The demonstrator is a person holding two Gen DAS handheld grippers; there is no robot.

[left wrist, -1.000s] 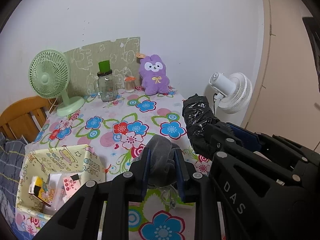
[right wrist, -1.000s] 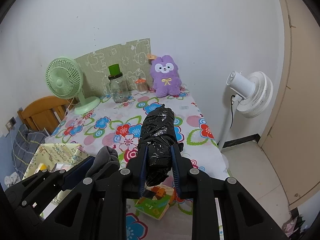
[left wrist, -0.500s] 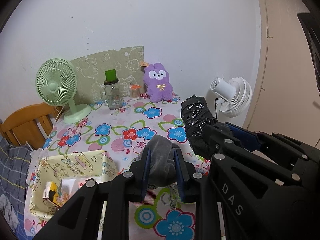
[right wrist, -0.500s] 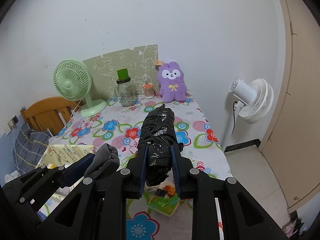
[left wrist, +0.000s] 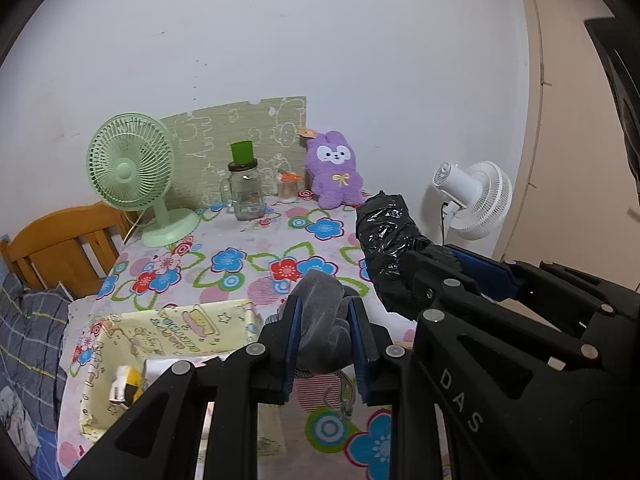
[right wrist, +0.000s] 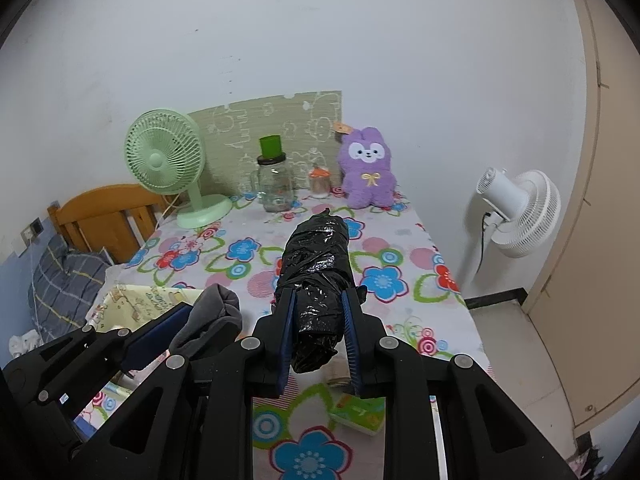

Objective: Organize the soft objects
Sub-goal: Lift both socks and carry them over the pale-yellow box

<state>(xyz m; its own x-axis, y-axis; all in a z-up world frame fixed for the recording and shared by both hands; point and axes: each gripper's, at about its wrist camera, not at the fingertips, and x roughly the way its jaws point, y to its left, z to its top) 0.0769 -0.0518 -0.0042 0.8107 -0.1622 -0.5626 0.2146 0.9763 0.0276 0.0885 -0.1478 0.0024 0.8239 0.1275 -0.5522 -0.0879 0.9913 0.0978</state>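
The left gripper (left wrist: 323, 322) has its blue-padded jaws clamped tight on a bunched grey fleece cloth (left wrist: 320, 316), which bulges above the pads and trails a thin grey drawstring (left wrist: 340, 396) below them, all held clear above the near part of the table. Just to its right, the right gripper (right wrist: 316, 328) is closed just as firmly on the near end of a roll wrapped in crinkled black plastic film (right wrist: 316, 256), whose far end juts out over the table, pointing away toward the wall. The two tools sit side by side, close together. Beneath them lies a white tablecloth printed with blue, red and pink flowers (right wrist: 400, 240). At the near left of the table stands an open pale-yellow cardboard box with cartoon prints (left wrist: 168, 328), holding a few small items that are hard to make out. On the cloth under the right tool lies a thin green booklet (right wrist: 360, 412). Along the far edge, against the white wall, are a mint-green desk fan (left wrist: 132, 168), a clear glass jar with a green lid (left wrist: 244, 188), a small jar with an orange top (left wrist: 289, 188) and a purple plush rabbit with a yellow bow (left wrist: 336, 176), backed by a pale green patterned board (left wrist: 240, 132). A white floor fan (right wrist: 516, 208) stands right of the table and a wooden bed headboard (right wrist: 100, 216) left of it.
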